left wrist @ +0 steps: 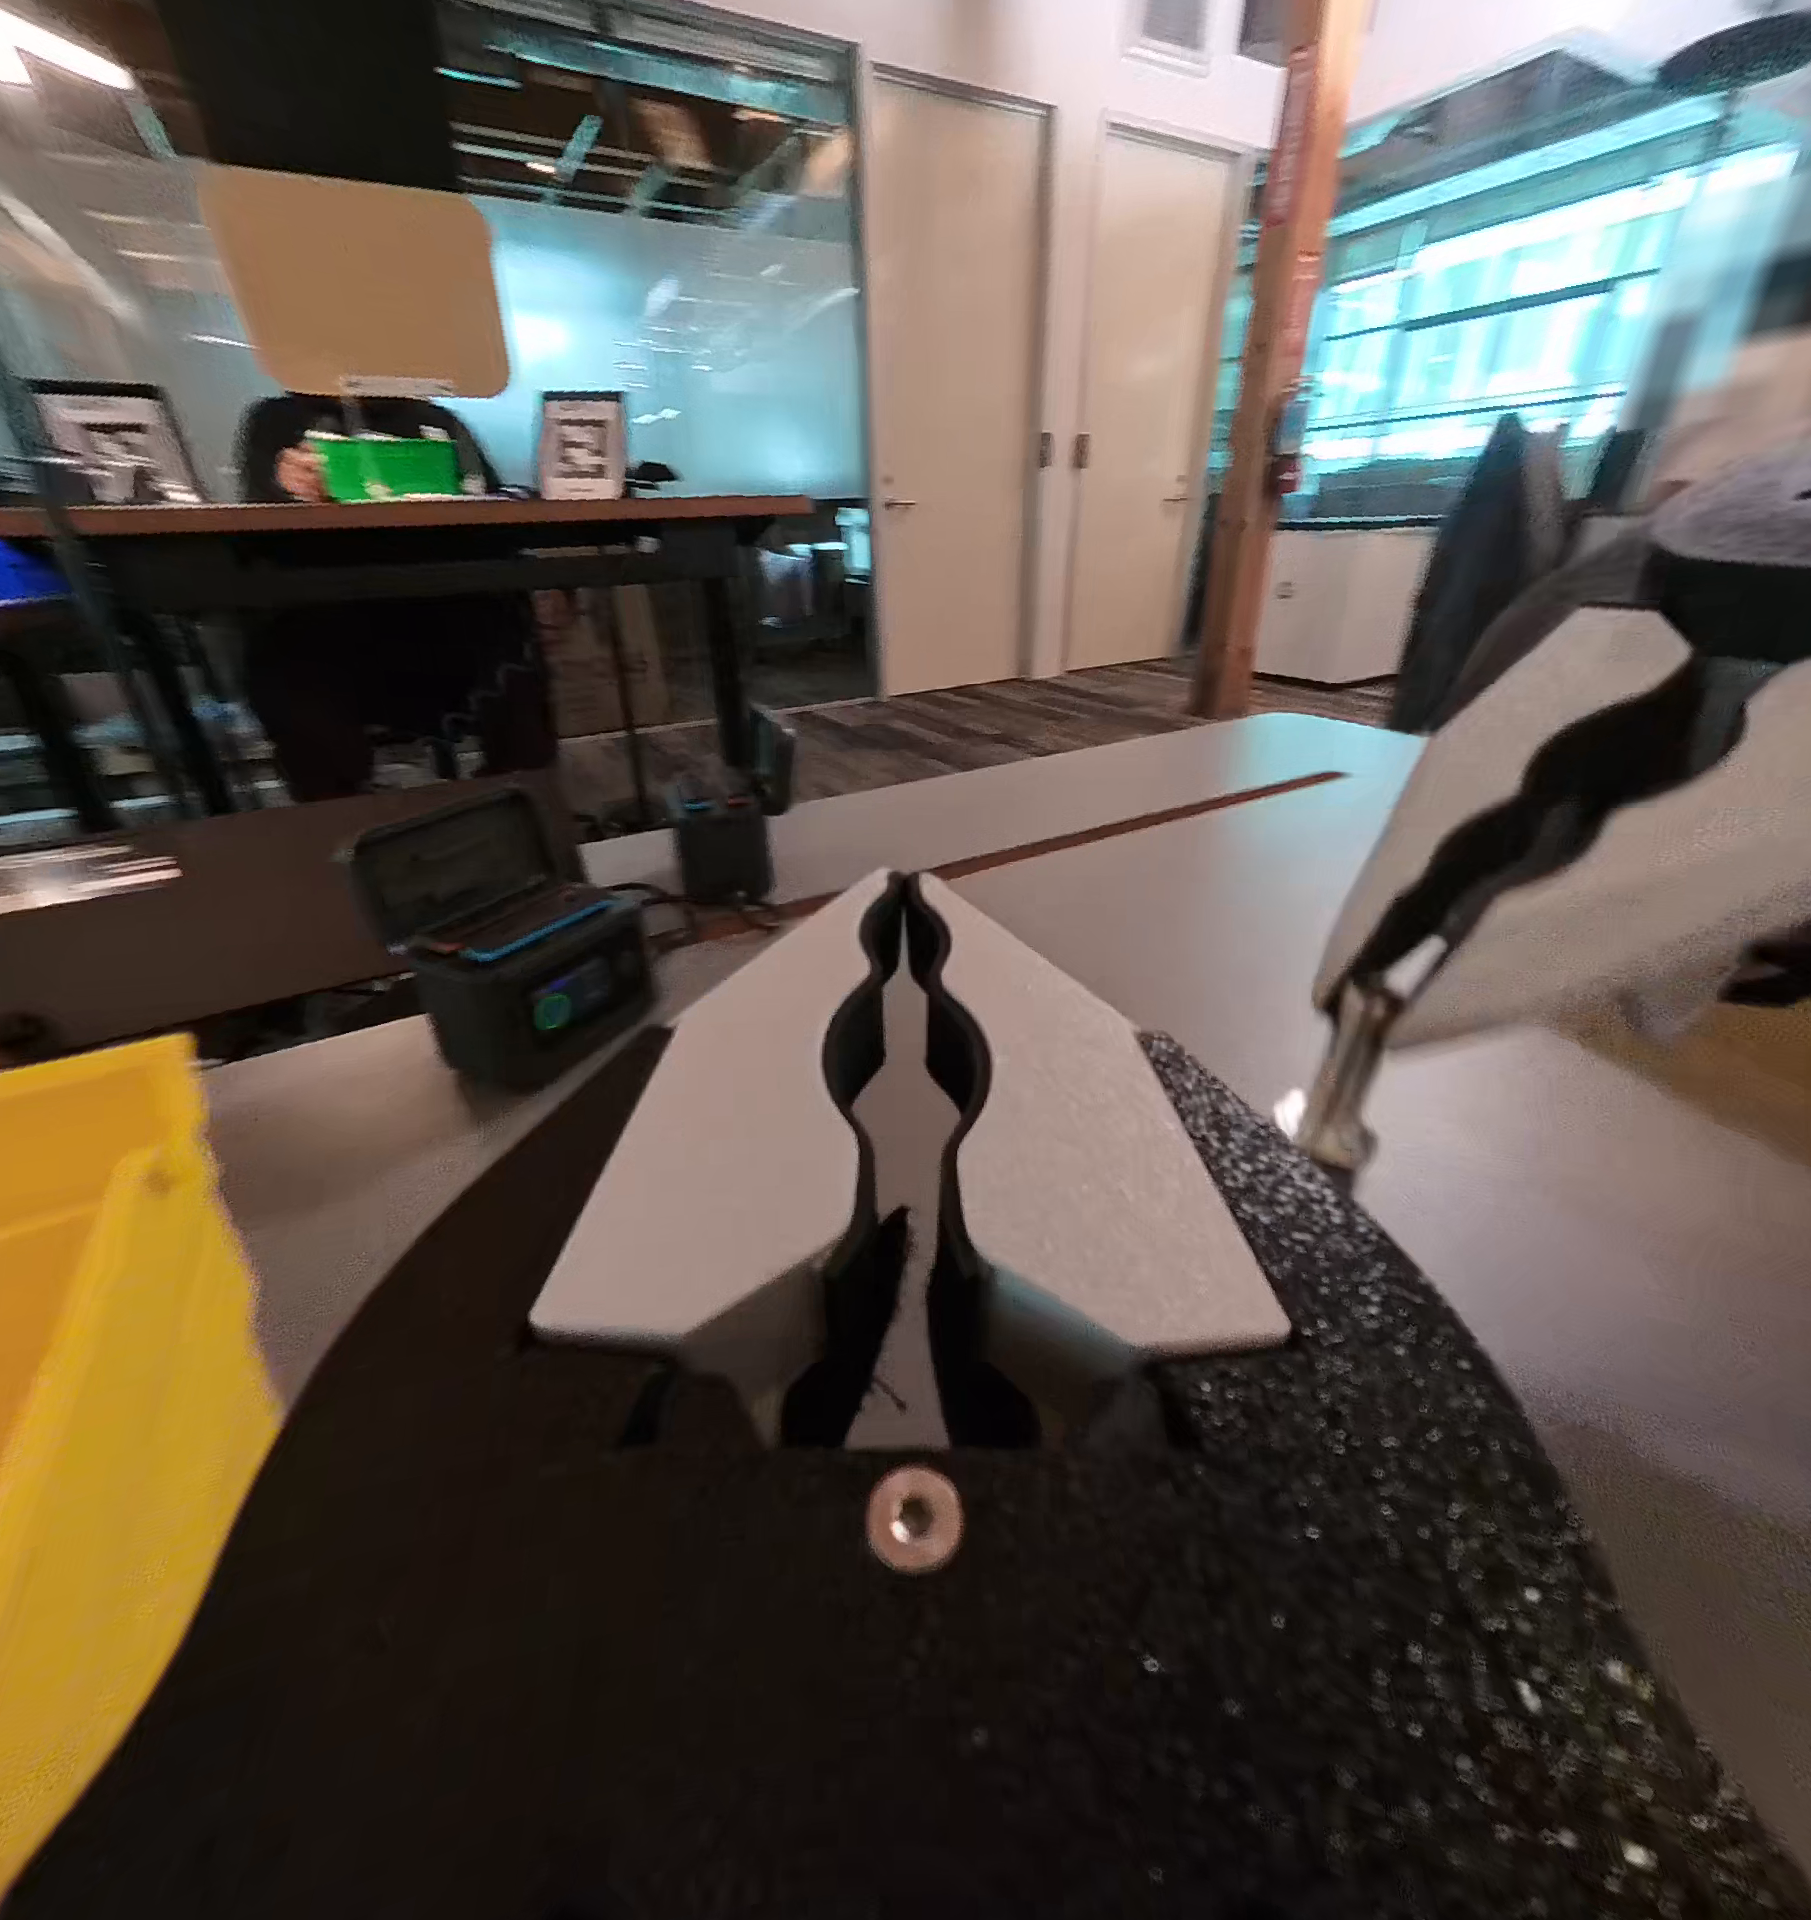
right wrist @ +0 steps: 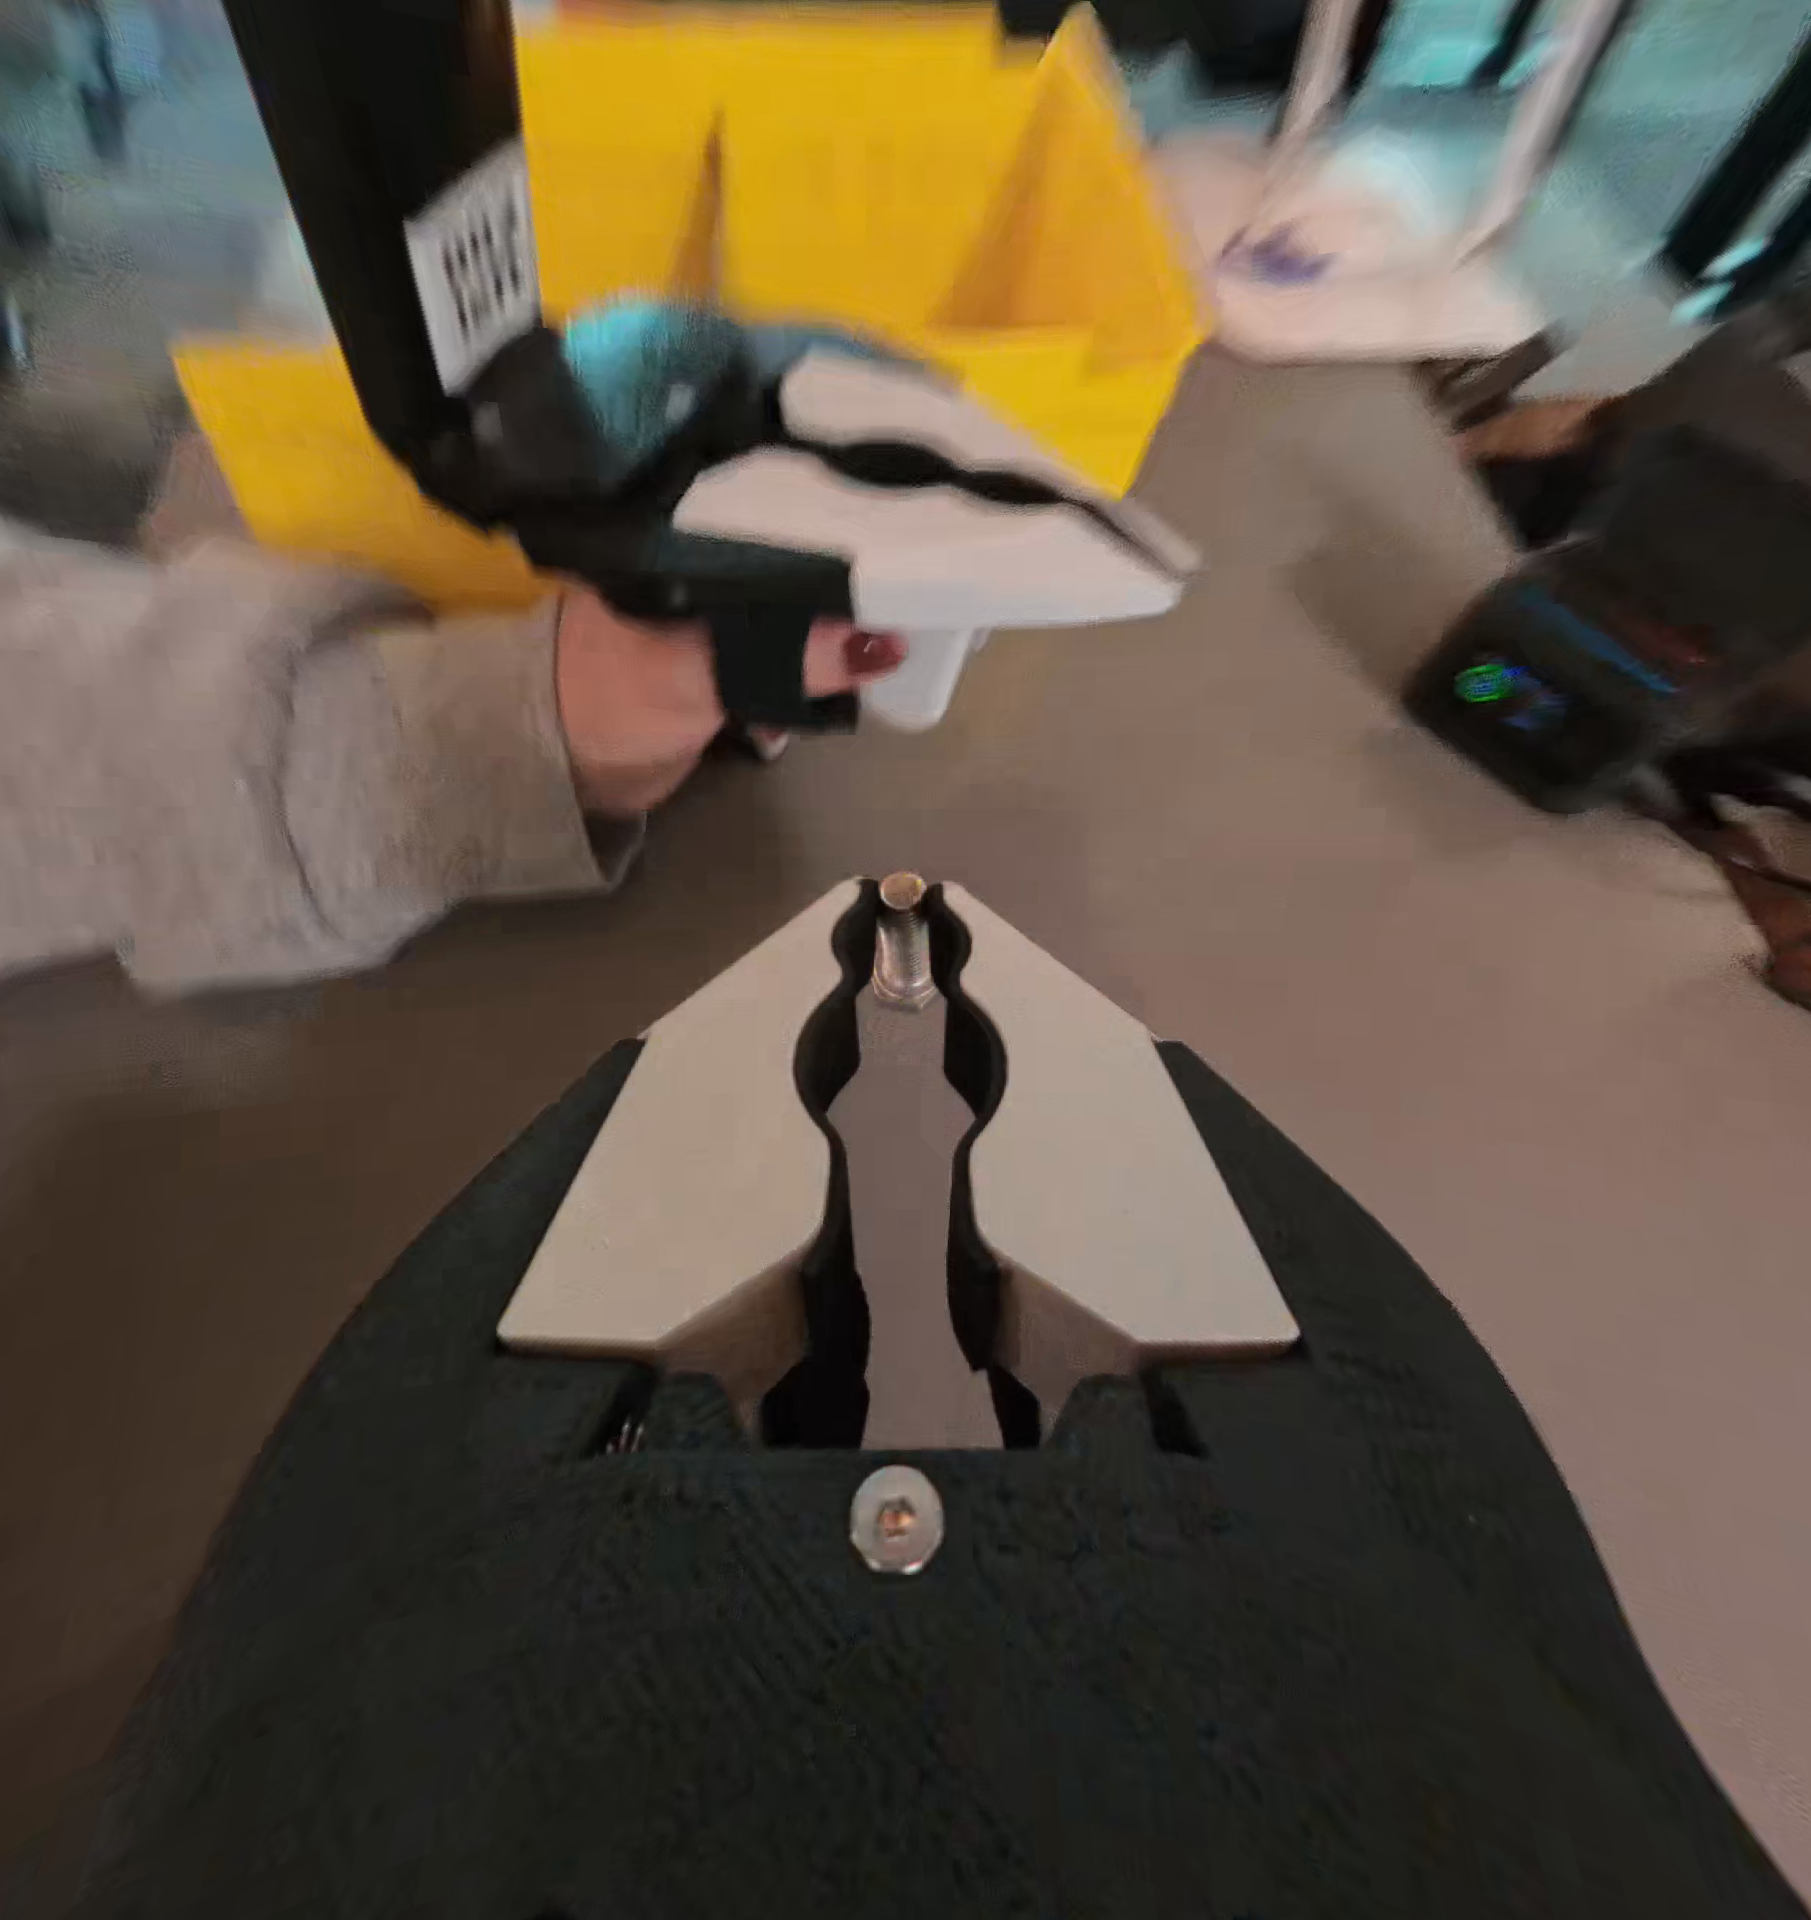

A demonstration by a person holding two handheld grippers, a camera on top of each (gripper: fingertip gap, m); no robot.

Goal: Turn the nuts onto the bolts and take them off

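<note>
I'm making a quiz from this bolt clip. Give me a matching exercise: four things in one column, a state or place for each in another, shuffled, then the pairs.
Things:
1. bolt
2. left gripper
3. yellow bin
4. black case

States or places:
A. lid open, lit display on its front
B. shut, holding nothing
C. clamped between the tips of the right gripper
D. at the left edge of the left wrist view

Pairs: 1-C, 2-B, 3-D, 4-A
</note>
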